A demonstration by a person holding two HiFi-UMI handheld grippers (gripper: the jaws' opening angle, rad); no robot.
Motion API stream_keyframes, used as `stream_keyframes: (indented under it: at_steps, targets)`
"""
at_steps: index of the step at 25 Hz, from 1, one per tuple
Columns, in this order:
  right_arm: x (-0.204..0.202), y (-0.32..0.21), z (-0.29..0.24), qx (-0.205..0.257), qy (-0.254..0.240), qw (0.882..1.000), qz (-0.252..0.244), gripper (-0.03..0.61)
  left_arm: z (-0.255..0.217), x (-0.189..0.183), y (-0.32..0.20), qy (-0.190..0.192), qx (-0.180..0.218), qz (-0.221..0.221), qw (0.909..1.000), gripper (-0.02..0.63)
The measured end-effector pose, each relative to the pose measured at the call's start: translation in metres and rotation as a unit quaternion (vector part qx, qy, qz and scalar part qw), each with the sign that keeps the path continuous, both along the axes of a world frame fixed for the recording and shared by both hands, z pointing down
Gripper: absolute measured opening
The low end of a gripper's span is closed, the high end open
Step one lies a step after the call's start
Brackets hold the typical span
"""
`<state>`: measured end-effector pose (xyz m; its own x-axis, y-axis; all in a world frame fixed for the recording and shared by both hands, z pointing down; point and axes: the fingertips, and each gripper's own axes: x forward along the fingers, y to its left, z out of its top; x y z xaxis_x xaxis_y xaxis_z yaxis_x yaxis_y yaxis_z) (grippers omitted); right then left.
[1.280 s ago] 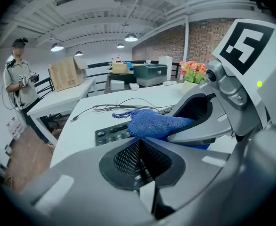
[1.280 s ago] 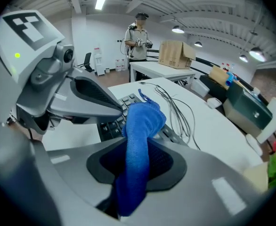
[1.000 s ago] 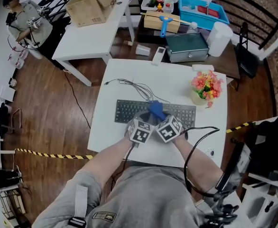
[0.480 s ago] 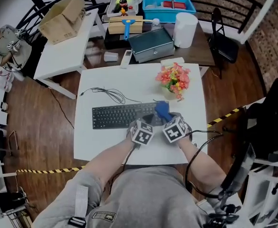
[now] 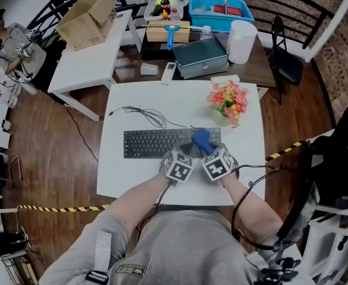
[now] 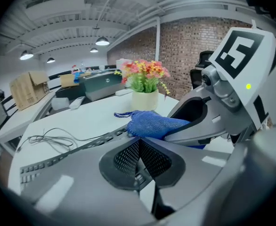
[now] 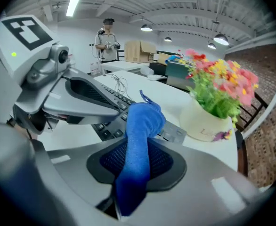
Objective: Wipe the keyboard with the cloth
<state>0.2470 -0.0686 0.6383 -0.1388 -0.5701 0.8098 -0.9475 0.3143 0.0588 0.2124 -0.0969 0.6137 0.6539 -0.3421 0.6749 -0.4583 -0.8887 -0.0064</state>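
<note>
Jaws of right gripper point(image 7: 137, 160) pinch the cloth point(image 7: 145, 121) — seemingly touching the keyboard point(image 7: 105, 132).

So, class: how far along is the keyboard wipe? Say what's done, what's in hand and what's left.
Done: the blue cloth is clamped in the right gripper. In hand: its tip is at the right end of the keyboard, with the left gripper shut and empty beside it. Left: perhaps the stretch further left; nothing shows whether that is wiped.

Blue cloth point(image 5: 201, 139) lies on black keyboard point(image 5: 153, 142), right end.
</note>
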Motion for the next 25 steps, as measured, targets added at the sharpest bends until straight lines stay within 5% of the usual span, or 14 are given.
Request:
stream_keyframes:
  at_steps: [6, 15, 20, 25]
  targets:
    - [-0.122, -0.037, 0.003, 0.006, -0.016, 0.994, -0.108, 0.112, 0.008, -0.124, -0.037, -0.015, 0.002, -0.107, 0.9942, -0.006]
    - [-0.302, -0.079, 0.009, 0.008, -0.017, 0.973, -0.229, 0.112, 0.013, -0.318, -0.069, -0.057, -0.006, -0.241, 0.9688, -0.006]
    - [-0.317, -0.082, 0.018, 0.001, 0.001, 0.975, -0.221, 0.112, 0.019, -0.339, -0.07, -0.054, -0.013, -0.233, 0.9708, -0.006]
    - [-0.275, -0.072, 0.018, -0.009, 0.008, 0.983, -0.181, 0.112, 0.018, -0.289, -0.063, -0.039, -0.014, -0.174, 0.9838, -0.006]
